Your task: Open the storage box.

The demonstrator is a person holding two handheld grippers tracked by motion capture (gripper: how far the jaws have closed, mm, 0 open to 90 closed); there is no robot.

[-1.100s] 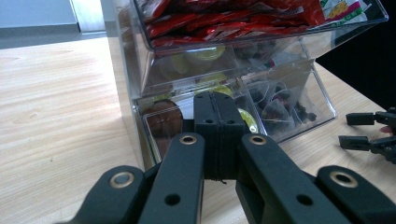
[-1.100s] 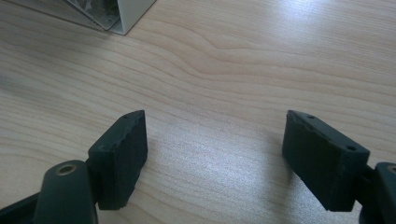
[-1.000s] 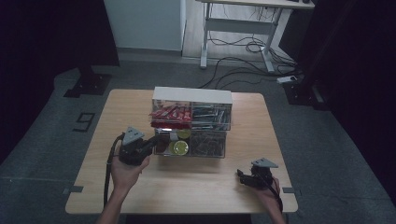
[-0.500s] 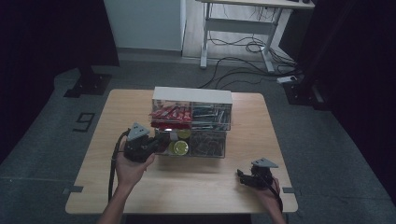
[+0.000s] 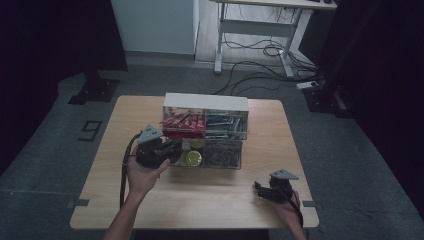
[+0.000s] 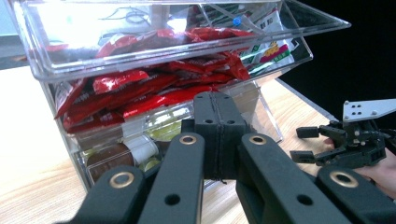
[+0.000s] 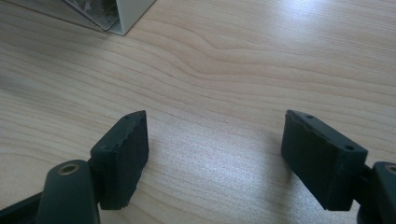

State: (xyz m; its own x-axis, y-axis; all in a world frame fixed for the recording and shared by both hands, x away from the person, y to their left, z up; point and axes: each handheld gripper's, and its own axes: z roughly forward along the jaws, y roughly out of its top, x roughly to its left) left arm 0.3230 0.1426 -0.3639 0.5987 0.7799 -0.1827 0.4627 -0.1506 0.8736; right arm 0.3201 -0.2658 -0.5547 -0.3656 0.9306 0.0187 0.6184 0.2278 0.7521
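At left of centre in the high view, the left gripper (image 5: 167, 148) presses its clenched jaws against the lower left drawer of the clear organiser (image 5: 205, 131), mid-tabletop (image 5: 100, 165). Red packets (image 6: 154, 88) fill the drawer above. At lower right, the right gripper (image 5: 264, 191) rests on bare wood, jaws released

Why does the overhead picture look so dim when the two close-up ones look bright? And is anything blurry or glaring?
High view: dark surroundings, the light wooden table softly lit. Left gripper view: glare washes the clear plastic drawer cabinet; the shut black jaws up close look soft. Right gripper view: a bright sheen on the wood, with soft shadows under the open right gripper.
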